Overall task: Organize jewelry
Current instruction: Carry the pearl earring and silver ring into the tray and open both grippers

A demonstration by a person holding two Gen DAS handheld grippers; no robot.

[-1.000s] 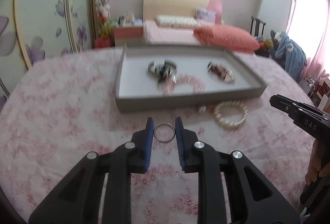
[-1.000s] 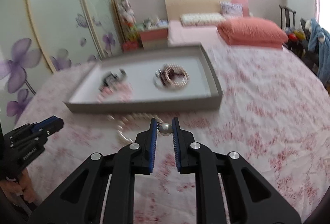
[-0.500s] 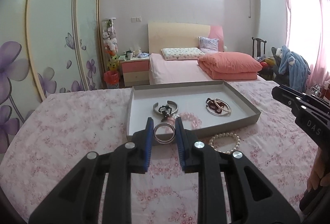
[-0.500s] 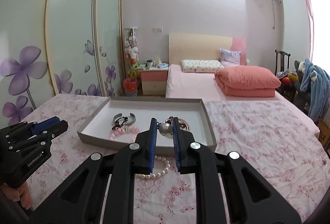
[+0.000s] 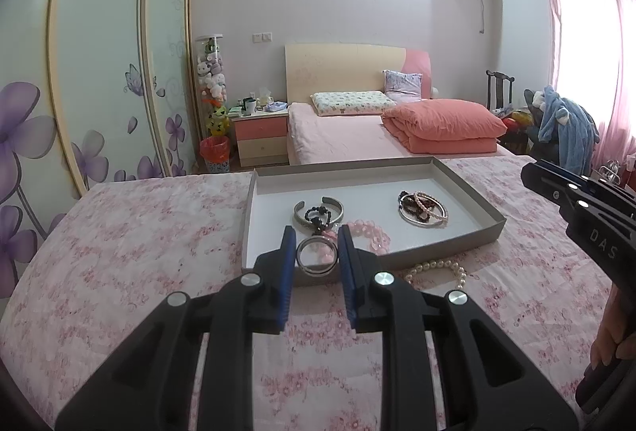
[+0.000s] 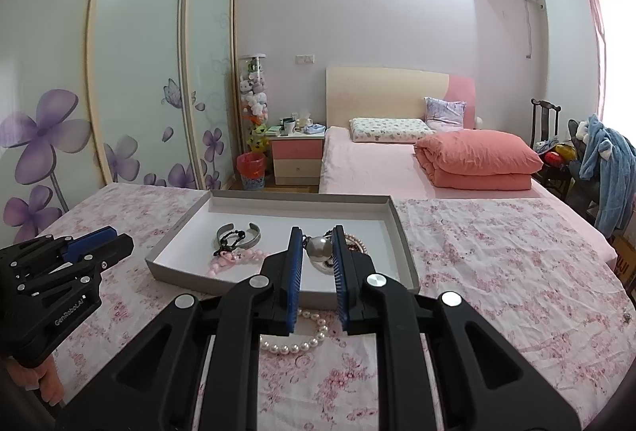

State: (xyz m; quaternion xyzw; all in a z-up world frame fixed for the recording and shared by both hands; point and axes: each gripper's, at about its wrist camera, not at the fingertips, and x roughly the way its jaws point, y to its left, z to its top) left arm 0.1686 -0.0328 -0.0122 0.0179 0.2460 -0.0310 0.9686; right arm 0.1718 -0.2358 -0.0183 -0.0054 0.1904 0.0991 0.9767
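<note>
My left gripper (image 5: 317,252) is shut on a silver ring (image 5: 316,256), held above the floral cloth just short of the grey tray (image 5: 469,188). My right gripper (image 6: 318,252) is shut on a large pearl bead (image 6: 319,248), raised in front of the same tray (image 6: 399,232). Inside the tray lie a silver cuff with a black bead string (image 5: 318,210), a pink bead bracelet (image 5: 367,230) and a bundle of bangles (image 5: 423,208). A white pearl bracelet (image 6: 296,341) rests on the cloth before the tray's near wall, also seen as the pearl bracelet (image 5: 437,270) from the left.
The floral pink cloth (image 5: 119,252) covers the work surface around the tray. A bed with a folded orange quilt (image 6: 477,157), a nightstand (image 6: 296,157) and sliding wardrobe doors lie behind. The other gripper shows at each view's edge, held by a hand (image 5: 612,335).
Both grippers rose and tilted up with the ring and the pearl bead still clamped; the tray and room now sit higher in view than a second ago. Little differs over the last half second.
</note>
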